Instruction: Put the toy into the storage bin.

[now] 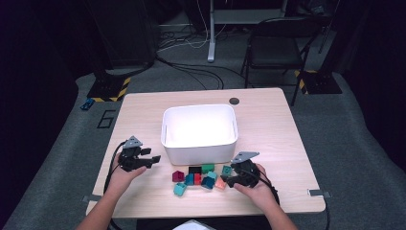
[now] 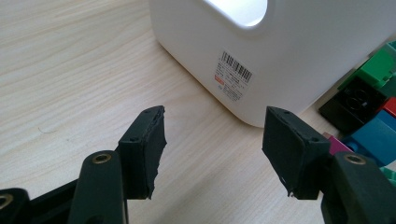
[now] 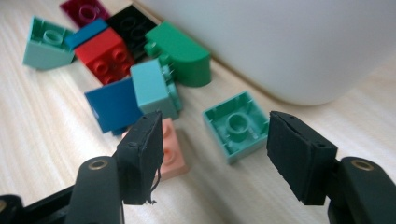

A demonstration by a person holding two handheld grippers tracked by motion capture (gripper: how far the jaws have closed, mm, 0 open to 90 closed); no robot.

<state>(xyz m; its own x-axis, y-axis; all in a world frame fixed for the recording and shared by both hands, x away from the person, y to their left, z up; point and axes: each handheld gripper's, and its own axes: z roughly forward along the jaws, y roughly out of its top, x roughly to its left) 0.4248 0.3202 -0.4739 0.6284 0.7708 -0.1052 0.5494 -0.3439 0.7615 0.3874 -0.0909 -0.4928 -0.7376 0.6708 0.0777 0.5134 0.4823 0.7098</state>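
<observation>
Several toy bricks (image 1: 198, 177) lie in a loose cluster on the wooden table, just in front of a white bin (image 1: 199, 152). My right gripper (image 1: 224, 180) stands open at the cluster's right end. In the right gripper view, its jaws (image 3: 215, 140) are wide apart with nothing between the pads. Just beyond them, an upturned teal brick (image 3: 236, 126) rests on the table, and a salmon brick (image 3: 173, 156) lies by the left jaw. My left gripper (image 1: 154, 159) is open and empty, left of the bin; in its own view (image 2: 212, 140) it faces the bin's corner (image 2: 289, 56).
Beyond the right jaws lie blue (image 3: 112, 102), pale teal (image 3: 152, 86), green rounded (image 3: 187, 51), red (image 3: 105, 53), black (image 3: 130, 25) and magenta (image 3: 84, 9) bricks. The bin's wall (image 3: 280, 42) stands close behind. A folding chair (image 1: 275, 48) and cables are past the table.
</observation>
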